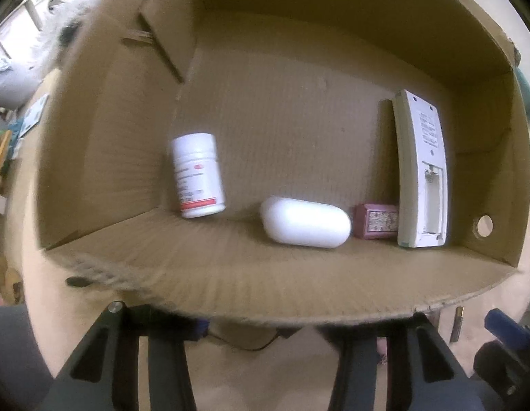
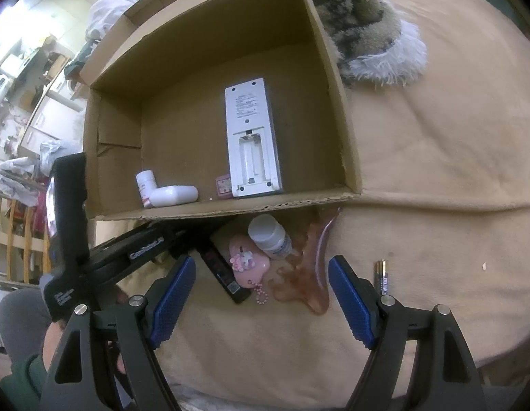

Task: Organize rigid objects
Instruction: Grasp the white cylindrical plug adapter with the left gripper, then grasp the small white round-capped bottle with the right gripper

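An open cardboard box [image 1: 292,284] [image 2: 337,78] holds a white pill bottle [image 1: 197,174] [image 2: 145,185], a white capsule-shaped case [image 1: 306,222] [image 2: 174,195], a small maroon block [image 1: 376,221] [image 2: 223,183] and a white remote [image 1: 420,171] [image 2: 253,140] lying back up with its battery bay uncovered. My left gripper [image 1: 261,349] is open, its fingertips hidden under the box's near wall. My right gripper [image 2: 261,294] is open and empty above a pink heart keychain [image 2: 248,263], a black remote [image 2: 224,270], a second white bottle [image 2: 270,236] and a clear pinkish piece [image 2: 309,267] on the beige blanket.
A battery [image 2: 381,275] lies right of the right gripper. A furry slipper [image 2: 367,30] sits beside the box's far right corner. The left gripper's black body [image 2: 93,239] reaches under the box's near edge. Shelves and clutter stand at the far left.
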A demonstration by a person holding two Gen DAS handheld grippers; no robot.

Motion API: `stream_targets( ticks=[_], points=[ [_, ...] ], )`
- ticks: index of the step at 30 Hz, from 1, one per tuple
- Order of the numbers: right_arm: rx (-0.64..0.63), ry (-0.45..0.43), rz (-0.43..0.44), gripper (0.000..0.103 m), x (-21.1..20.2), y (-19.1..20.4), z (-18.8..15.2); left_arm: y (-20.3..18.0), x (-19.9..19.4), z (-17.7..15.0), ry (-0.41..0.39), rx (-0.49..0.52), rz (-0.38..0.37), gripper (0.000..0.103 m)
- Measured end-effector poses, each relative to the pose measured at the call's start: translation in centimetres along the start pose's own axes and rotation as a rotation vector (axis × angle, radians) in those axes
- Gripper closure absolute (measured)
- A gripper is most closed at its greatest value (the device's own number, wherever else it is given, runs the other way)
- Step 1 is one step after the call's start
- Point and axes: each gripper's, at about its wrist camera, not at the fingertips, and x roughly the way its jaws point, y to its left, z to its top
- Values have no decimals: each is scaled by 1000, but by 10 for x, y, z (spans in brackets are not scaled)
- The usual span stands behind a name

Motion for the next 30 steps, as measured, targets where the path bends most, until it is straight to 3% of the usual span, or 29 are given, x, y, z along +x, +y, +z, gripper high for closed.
stream_targets(
  ticks=[10,20,24,28,30],
  points=[
    [7,-1,24,19,1,-2,3,8,-50,-19,-21,111,55,60],
    [146,-5,116,19,-5,-30,4,42,-108,-37,-37,98,70,60],
    [167,15,118,19,-1,-34,2,51,-102,-33,-50,59,73,60],
    [101,66,81,38,14,-19,6,58,-94,-31,-48,33,66,60],
    [70,83,49,41,25,-12,10,60,-92,-30,-42,18,58,60]
  ],
)
